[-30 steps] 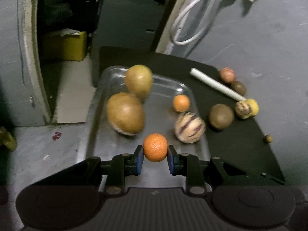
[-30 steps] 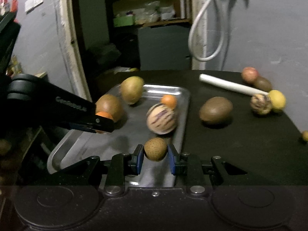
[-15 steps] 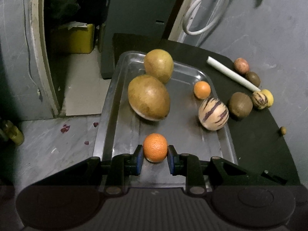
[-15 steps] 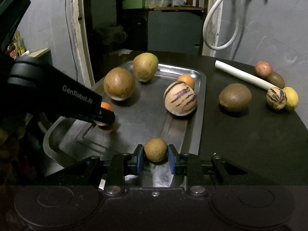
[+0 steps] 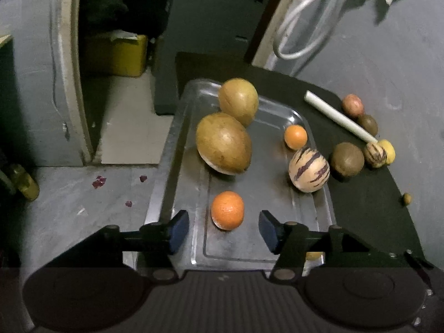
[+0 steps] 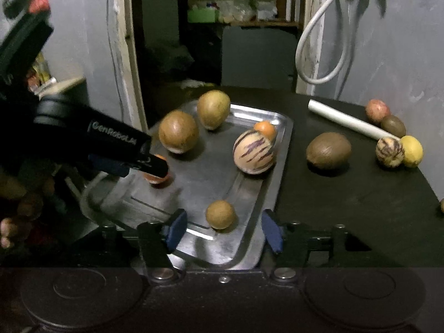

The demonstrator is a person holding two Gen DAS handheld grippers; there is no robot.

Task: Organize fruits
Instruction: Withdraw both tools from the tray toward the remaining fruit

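A steel tray (image 5: 177,149) (image 6: 249,238) holds two big brown-green fruits (image 5: 223,143) (image 5: 238,101), a striped melon (image 5: 308,169) (image 6: 254,151) and a small orange (image 5: 295,137). My left gripper (image 5: 223,229) is open, and an orange (image 5: 227,214) lies on the tray between its fingers. My right gripper (image 6: 221,229) is open, and a small brown fruit (image 6: 221,214) lies on the tray between its fingers. The left gripper also shows in the right wrist view (image 6: 130,159).
On the black table (image 6: 347,208) lie a brown fruit (image 6: 328,151), a small striped fruit (image 6: 389,151), a lemon (image 6: 412,151), a reddish fruit (image 6: 376,110), a dark fruit (image 6: 392,126) and a white tube (image 6: 349,122). A tiny fruit (image 5: 406,198) sits near the right edge.
Both grippers have opened. The orange and the small brown fruit have been let go and now rest on the tray.
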